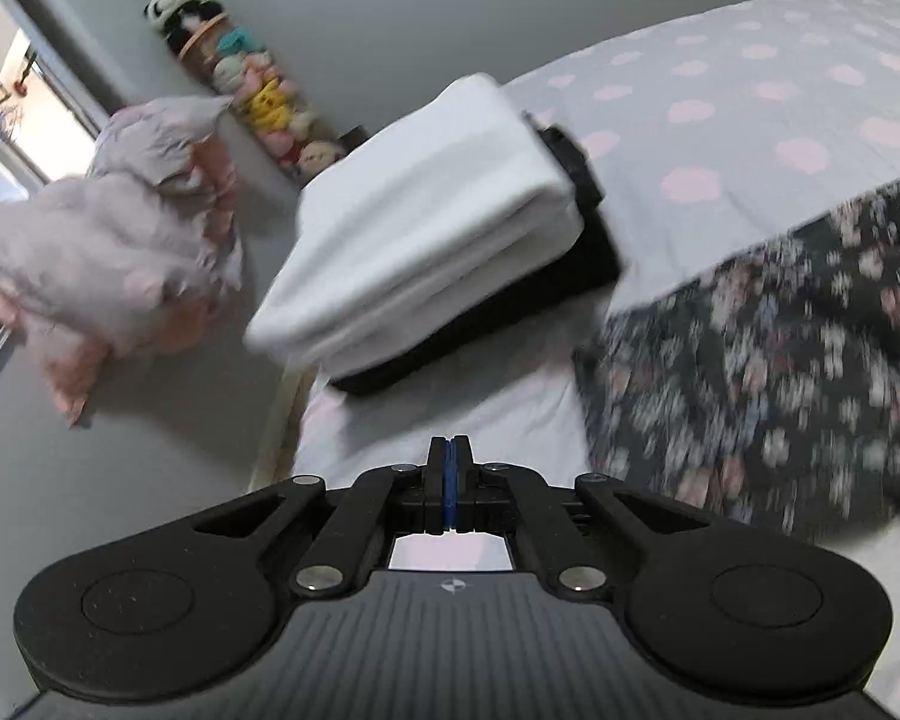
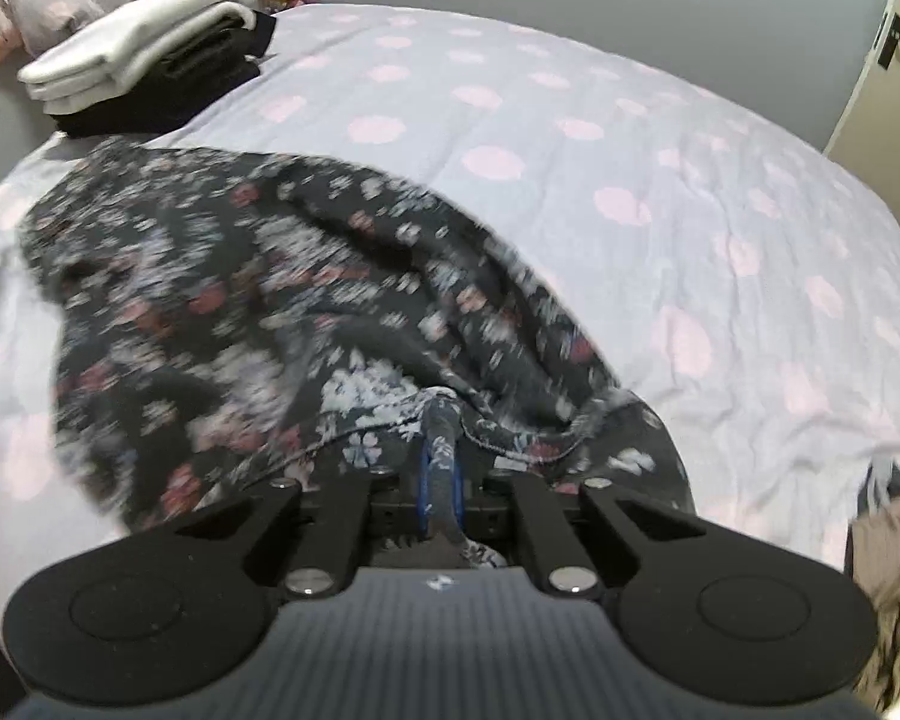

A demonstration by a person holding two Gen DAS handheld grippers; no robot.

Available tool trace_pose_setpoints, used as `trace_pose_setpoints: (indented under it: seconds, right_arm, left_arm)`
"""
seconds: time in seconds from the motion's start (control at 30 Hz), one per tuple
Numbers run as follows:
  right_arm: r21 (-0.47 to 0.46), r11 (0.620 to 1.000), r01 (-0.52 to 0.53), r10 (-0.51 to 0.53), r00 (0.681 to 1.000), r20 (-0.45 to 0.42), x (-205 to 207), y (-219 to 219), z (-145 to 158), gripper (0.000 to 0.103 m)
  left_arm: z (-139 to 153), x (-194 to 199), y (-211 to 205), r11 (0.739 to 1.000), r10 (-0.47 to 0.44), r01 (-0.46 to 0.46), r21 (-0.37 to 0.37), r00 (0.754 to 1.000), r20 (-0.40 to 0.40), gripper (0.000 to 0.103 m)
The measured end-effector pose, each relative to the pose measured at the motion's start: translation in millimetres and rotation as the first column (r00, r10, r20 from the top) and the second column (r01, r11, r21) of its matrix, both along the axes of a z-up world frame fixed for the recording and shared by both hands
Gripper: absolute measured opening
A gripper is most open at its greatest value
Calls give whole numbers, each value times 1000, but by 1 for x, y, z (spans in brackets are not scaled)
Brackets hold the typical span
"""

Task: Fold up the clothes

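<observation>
A dark floral garment (image 2: pixel 258 300) lies spread and rumpled on the bed (image 2: pixel 630 138), blurred by motion. My right gripper (image 2: pixel 441 420) is shut on its near hem, with fabric pinched between the blue pads. In the left wrist view the same garment (image 1: pixel 768 360) shows at the right. My left gripper (image 1: pixel 449 450) is shut and empty, above the bed near the bed's edge, apart from the garment. A stack of folded clothes, white (image 1: pixel 426 210) on black (image 1: pixel 510 312), sits ahead of it; it also shows in the right wrist view (image 2: pixel 144 42) at the far left corner.
A grey and pink pillow (image 1: pixel 108 240) leans against the wall beyond the bed's edge. Plush toys (image 1: pixel 252 84) hang in a column on the wall. A tan garment (image 2: pixel 888 588) lies at the bed's right edge. A door (image 2: pixel 888 72) stands at the far right.
</observation>
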State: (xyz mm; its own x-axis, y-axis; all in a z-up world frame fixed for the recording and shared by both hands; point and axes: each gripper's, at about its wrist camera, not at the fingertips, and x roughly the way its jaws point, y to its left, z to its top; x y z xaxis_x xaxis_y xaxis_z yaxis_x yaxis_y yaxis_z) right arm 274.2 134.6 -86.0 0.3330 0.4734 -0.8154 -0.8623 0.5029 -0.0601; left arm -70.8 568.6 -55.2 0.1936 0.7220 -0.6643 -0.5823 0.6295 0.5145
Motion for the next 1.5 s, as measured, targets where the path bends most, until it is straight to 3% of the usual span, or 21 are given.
trace_pose_setpoints:
  seconds: [0.17, 0.33, 0.43, 0.6, 0.77, 1.0, 1.13, 1.27, 1.33, 1.5]
  right_arm:
    - [-82, 996, -31, 29, 999, -25, -45, -32, -3, 7]
    - [-159, 987, -20, 5, 996, -91, -68, -63, -15, 7]
    - [-189, 981, -53, 24, 988, -152, -74, -71, -28, 7]
    - [-220, 971, -98, 70, 989, -130, -90, -64, -31, 10]
    - [-155, 985, -70, 43, 985, -165, -77, -72, -21, 22]
    - [59, 995, 85, -72, 977, -199, -55, -90, -1, 44]
    - [153, 972, 177, -132, 956, -262, -36, -97, -7, 48]
    - [138, 966, 219, -163, 928, -334, -19, -96, -28, 48]
    - [119, 970, 212, -158, 922, -353, -15, -93, -39, 48]
    - [83, 975, 207, -161, 909, -384, -7, -87, -60, 48]
  left_arm:
    - [12, -29, -31, 999, -31, 31, 5, 999, -26, 0]
    - [2, -14, -69, 988, -153, 152, -11, 986, -64, 2]
    - [-9, 2, -95, 968, -250, 252, 2, 963, -103, 3]
    - [-24, 33, -131, 912, -402, 410, 17, 902, -159, 5]
    - [-39, 64, -141, 866, -491, 501, 1, 850, -189, 17]
    - [-68, 110, -126, 809, -568, 588, -12, 776, -274, 30]
    - [-88, 138, -108, 758, -618, 652, -23, 706, -347, 40]
    - [-111, 172, -95, 691, -673, 719, -77, 600, -433, 51]
    - [-123, 187, -91, 646, -701, 755, -115, 528, -479, 51]
    - [-148, 216, -88, 521, -746, 823, -226, 311, -589, 54]
